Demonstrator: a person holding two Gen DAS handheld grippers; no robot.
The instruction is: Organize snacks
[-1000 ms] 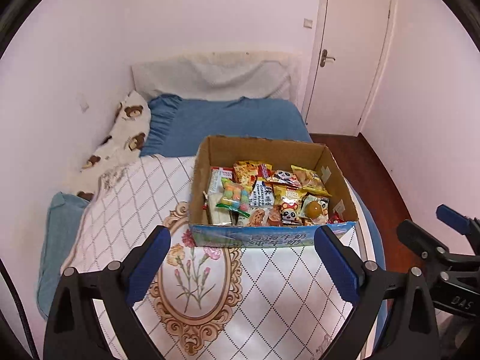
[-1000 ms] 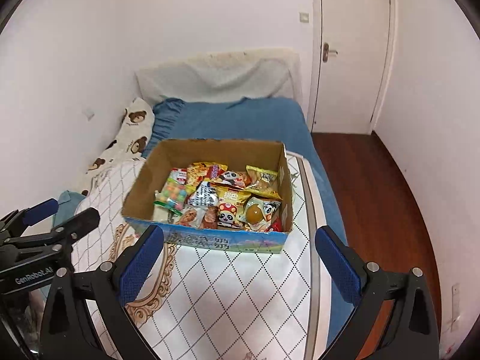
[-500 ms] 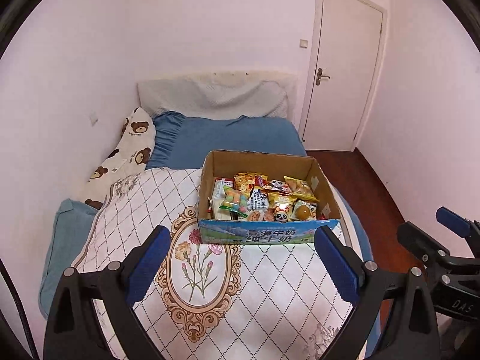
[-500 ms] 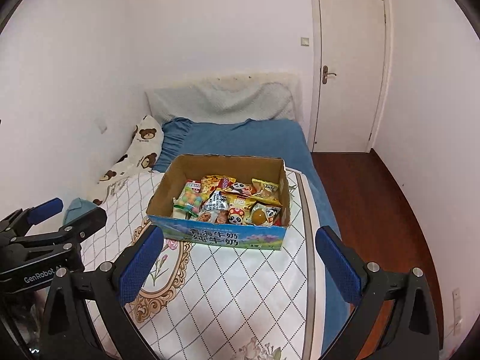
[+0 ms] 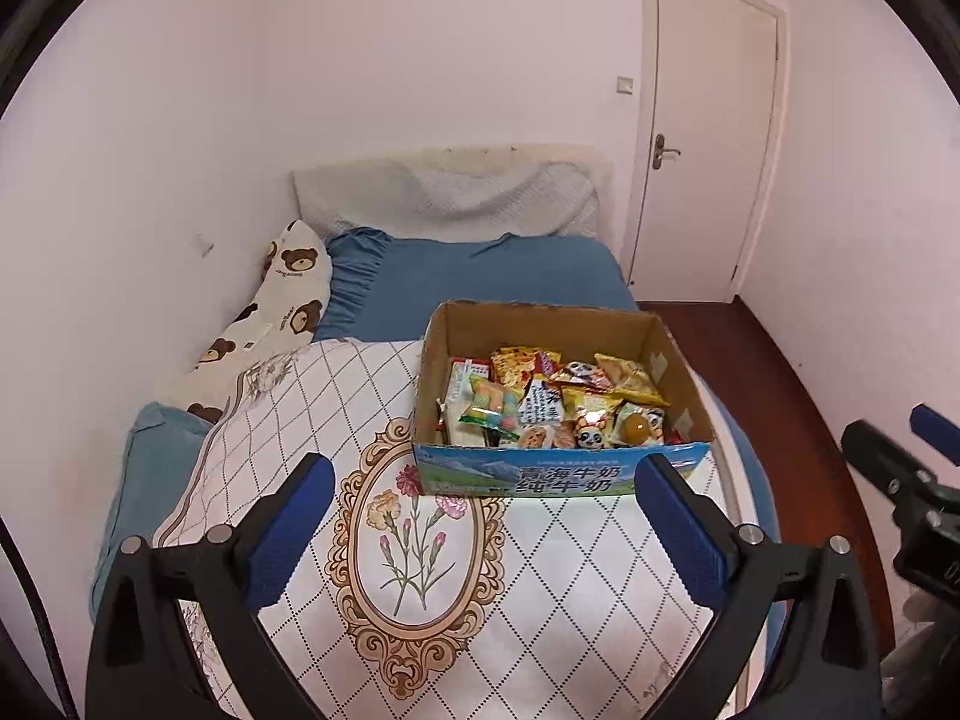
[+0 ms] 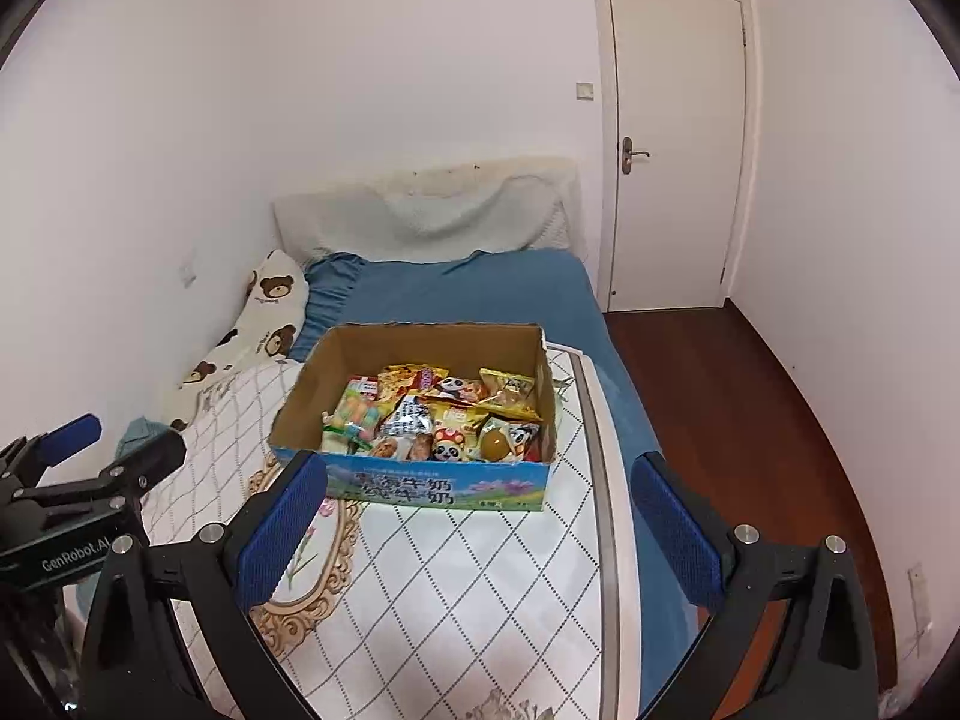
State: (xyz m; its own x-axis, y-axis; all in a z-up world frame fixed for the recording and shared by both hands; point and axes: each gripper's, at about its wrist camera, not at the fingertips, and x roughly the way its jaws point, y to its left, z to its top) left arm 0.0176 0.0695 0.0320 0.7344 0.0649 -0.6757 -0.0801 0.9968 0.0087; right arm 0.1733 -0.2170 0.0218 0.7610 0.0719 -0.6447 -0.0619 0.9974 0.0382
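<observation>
Pink-walled bedroom with a white door (image 5: 708,138); on the bed lies a quilted cover (image 5: 420,546) with a floral medallion, and on that cover stands the cardboard box (image 5: 561,474), its snacks (image 5: 552,402) all heaped inside. Compared with a second ago, both of my cameras sit farther back and higher from the box: it looks smaller and more of the cover shows before it. I judge this a withdrawal, so either the sorting is finished or I am pausing between reaches; no packet lies outside the box. My left gripper (image 5: 483,525) hangs short of the box's near wall, jaws spread wide, pads (image 5: 288,534) gripping nothing and touching nothing. My right gripper (image 6: 480,534) is likewise fully released and empty, well short of the box.
</observation>
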